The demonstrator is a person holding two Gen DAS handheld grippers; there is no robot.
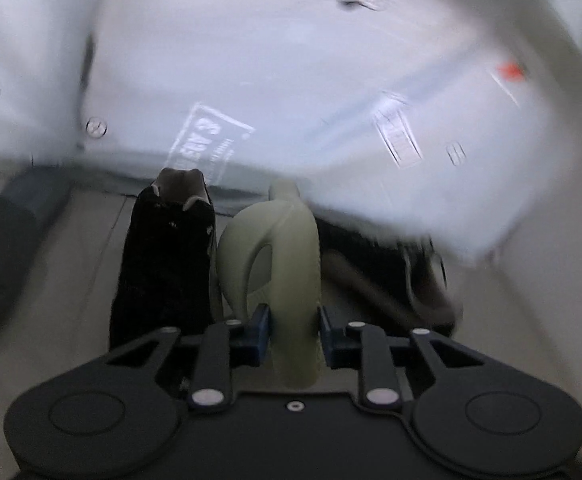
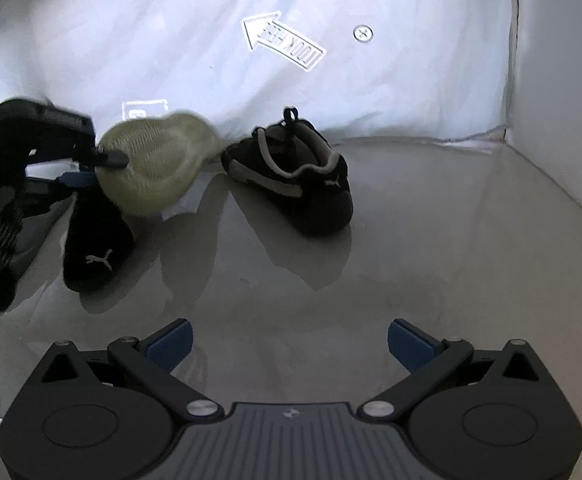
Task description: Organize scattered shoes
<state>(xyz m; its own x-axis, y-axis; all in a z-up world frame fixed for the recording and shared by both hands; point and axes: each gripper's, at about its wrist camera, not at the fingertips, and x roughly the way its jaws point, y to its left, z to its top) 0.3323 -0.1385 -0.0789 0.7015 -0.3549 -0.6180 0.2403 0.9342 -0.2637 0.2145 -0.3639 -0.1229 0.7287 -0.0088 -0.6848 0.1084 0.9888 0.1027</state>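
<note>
Left gripper (image 1: 295, 330): its blue pads are clamped on the heel edge of a pale green shoe (image 1: 275, 256). The shoe is clear of the floor and stands on edge in the grip, its opening facing left in the left wrist view. In the right wrist view the same shoe shows its patterned sole toward the camera, blurred, with the left gripper holding it from the left side of the picture.

Right gripper (image 2: 289, 346): jaws stand wide apart with nothing between them. It hangs over bare floor (image 2: 431, 248), pointed downward and forward, well apart from the shoes.

Two black shoes are on the floor. One black shoe (image 2: 291, 168) with grey trim rests upright near the white sheet (image 2: 391, 92) at the back, heel toward the camera and a small logo visible on that heel. The other black shoe (image 2: 97, 240) lies just beside and below the held green shoe, heel and logo toward the camera. In the left wrist view this second shoe appears just left of the green one, and the first lies behind it to the right, partly hidden and blurred.

The white sheet carries printed marks and an arrow label. A white wall (image 2: 563, 128) closes the right side.
</note>
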